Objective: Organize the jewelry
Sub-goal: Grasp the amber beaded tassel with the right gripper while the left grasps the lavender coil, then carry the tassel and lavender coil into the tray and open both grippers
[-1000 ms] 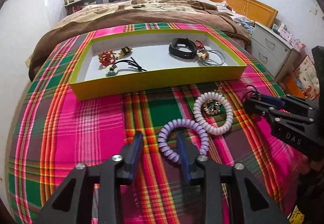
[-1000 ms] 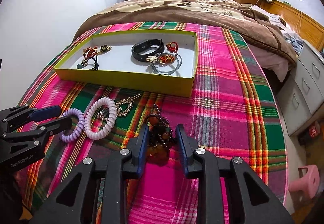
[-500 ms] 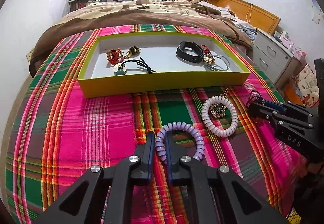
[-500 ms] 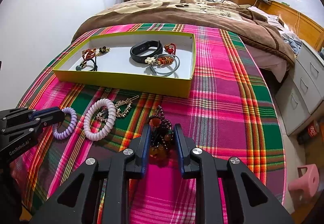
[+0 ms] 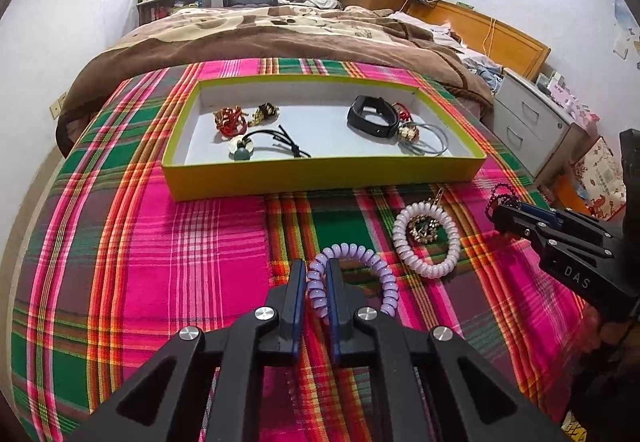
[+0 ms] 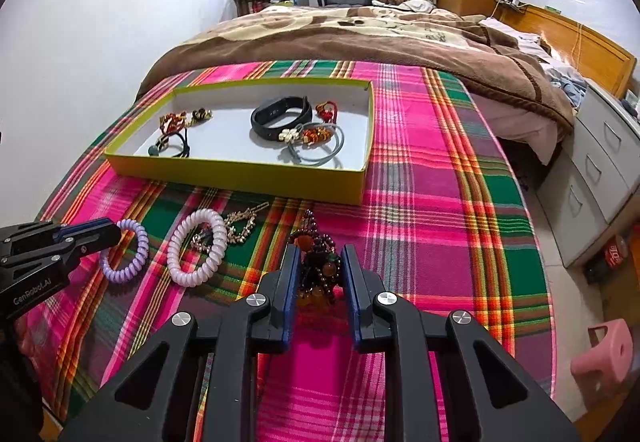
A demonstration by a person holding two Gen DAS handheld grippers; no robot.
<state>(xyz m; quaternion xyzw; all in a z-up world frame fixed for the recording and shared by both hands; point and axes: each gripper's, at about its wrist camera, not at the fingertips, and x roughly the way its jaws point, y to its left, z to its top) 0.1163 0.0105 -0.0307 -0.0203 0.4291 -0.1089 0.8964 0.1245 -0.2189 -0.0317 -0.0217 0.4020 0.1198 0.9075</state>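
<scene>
Left hand-held gripper (image 5: 317, 286): we see it pinching the purple coil bracelet (image 5: 352, 276).
Right hand-held gripper (image 6: 319, 274): we see it pinching the beaded bracelet (image 6: 316, 262).
Yellow tray (image 5: 320, 178): far side.

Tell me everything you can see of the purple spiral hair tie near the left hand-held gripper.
The purple spiral hair tie is a pale lilac, glossy coil that looks like plastic, bent into a closed ring. It lies flat on the plaid cloth, in front of the yellow tray and outside it. The left hand-held gripper is shut on its near-left arc, coils pinched between the blue-padded fingers. To its right lies a paler spiral hair tie; whether the two touch cannot be told.
</scene>
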